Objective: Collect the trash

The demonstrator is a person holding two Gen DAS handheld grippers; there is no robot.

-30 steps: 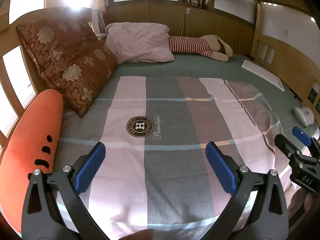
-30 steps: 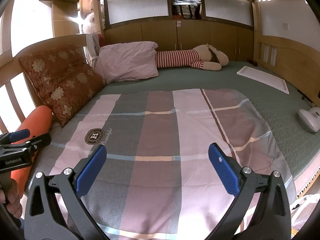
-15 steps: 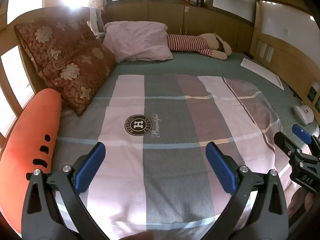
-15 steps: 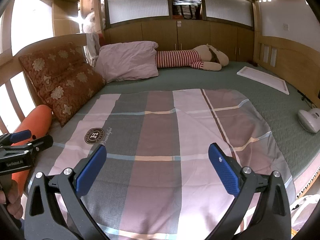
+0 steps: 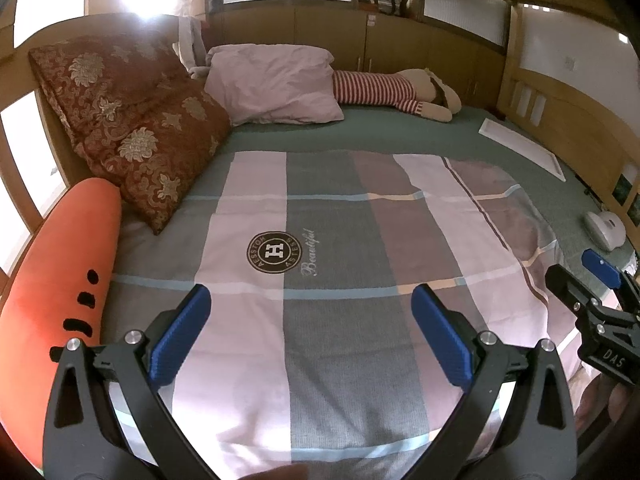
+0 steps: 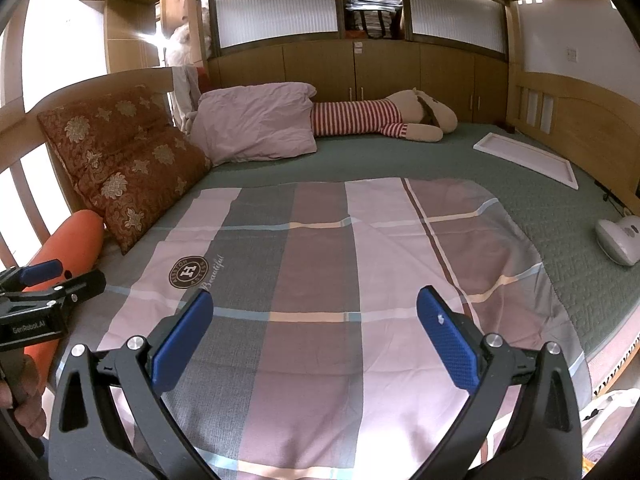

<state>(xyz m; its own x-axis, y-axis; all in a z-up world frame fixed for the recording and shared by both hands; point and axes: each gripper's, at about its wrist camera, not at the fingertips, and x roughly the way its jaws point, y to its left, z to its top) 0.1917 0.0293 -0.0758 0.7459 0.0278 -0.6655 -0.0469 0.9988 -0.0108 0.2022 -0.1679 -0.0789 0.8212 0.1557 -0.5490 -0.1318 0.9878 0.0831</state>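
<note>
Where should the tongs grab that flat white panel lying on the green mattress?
Take the white panel by its long near edge, coming in low from the plaid blanket side. It lies flat and thin, so only its rim offers a pinch, and that edge faces the open right tongs.

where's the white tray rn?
The white tray lies flat on the green bedspread at the far right in both views, near the wooden side rail, right of the striped plush.

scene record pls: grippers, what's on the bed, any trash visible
left hand-held gripper: open, empty, above plaid sheet
right hand-held gripper: open, empty, above same sheet
bed head: brocade cushion, pink pillow, striped plush dog
bed's left edge: orange carrot plush
bed's right side: flat white panel, white device
trash: none clearly visible on bed
</note>
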